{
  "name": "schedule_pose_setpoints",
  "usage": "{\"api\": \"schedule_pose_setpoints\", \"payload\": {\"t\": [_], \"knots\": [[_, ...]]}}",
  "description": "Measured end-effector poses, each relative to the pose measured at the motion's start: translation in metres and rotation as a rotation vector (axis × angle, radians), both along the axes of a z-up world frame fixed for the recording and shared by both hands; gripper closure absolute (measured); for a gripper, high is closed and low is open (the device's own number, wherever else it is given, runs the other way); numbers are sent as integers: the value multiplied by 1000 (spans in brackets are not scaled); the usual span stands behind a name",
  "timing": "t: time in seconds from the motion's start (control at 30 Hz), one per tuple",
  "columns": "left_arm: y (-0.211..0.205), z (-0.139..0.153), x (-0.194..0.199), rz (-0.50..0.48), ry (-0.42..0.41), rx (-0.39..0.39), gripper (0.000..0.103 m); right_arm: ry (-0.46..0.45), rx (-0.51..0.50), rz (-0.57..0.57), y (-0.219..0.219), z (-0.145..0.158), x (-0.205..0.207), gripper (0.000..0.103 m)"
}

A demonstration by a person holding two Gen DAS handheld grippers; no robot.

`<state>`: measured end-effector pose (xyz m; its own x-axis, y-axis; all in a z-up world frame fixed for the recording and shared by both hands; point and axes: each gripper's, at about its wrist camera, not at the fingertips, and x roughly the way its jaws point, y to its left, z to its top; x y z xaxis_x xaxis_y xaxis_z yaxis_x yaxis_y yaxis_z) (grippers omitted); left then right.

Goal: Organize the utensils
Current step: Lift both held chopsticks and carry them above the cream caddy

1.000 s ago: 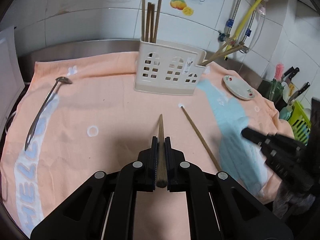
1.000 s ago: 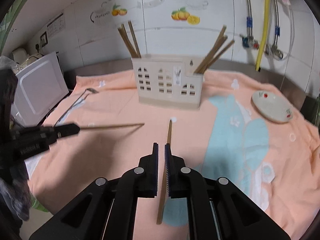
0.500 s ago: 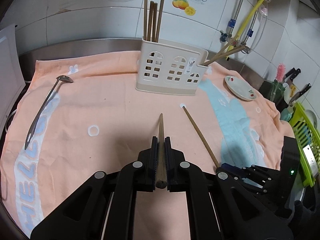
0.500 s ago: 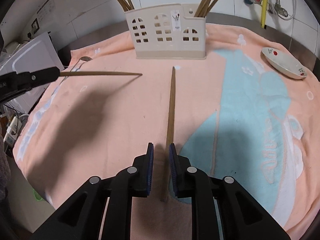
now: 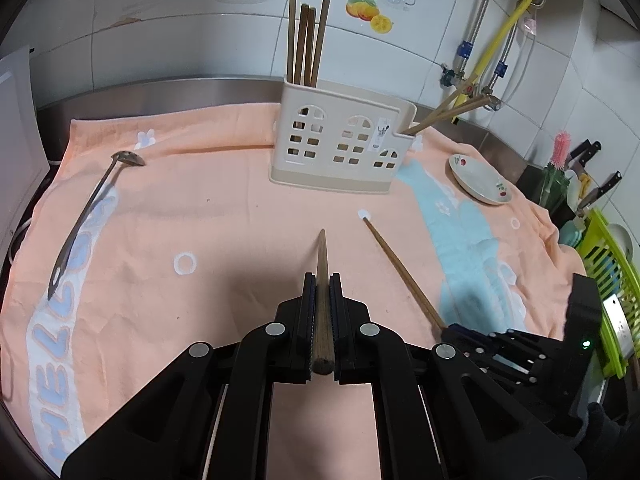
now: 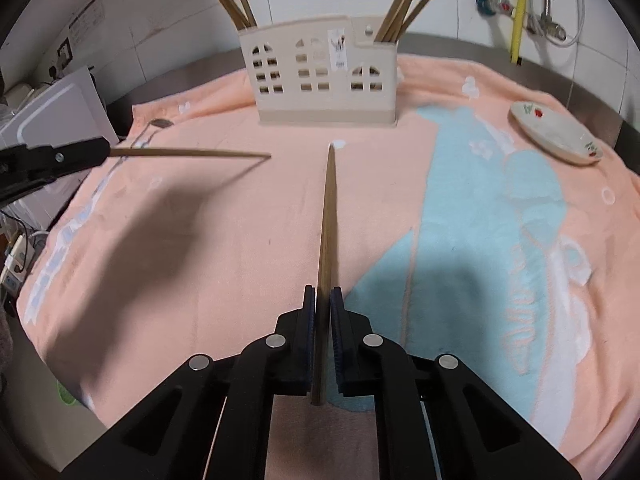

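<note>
The second chopstick (image 6: 329, 216) lies flat on the peach towel (image 6: 224, 248) covering the table, its thin tip pointing at the cream utensil holder (image 6: 324, 76), its thick end between the jaws of the right gripper (image 6: 322, 300). Those jaws have just closed and now pinch the stick low against the cloth, so the step in hand is the pick-up of this last loose chopstick. The left gripper (image 5: 322, 286) is clamped on the first chopstick (image 5: 322, 280), held clear of the towel and aimed toward the holder. Next, I judge, comes a straight lift of the right stick without snagging the terry, then tipping both upright into a compartment beside the chopsticks already standing there. Both grippers slant downward. A ladle (image 5: 92, 208) waits at the towel's left edge.
</note>
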<state>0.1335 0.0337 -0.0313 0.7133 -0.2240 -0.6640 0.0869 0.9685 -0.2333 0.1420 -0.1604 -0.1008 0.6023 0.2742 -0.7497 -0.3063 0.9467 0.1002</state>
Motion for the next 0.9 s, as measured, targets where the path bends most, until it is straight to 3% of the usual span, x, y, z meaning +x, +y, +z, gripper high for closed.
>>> {"api": "schedule_pose_setpoints", "payload": {"t": [0.43,0.9], "knots": [[-1,23,8,-13,-38,6,97,-221,23,38,0,78,-2,96],[-5,54,44,-46,-55,26,97,-238,67,88,1,130,41,96]]}}
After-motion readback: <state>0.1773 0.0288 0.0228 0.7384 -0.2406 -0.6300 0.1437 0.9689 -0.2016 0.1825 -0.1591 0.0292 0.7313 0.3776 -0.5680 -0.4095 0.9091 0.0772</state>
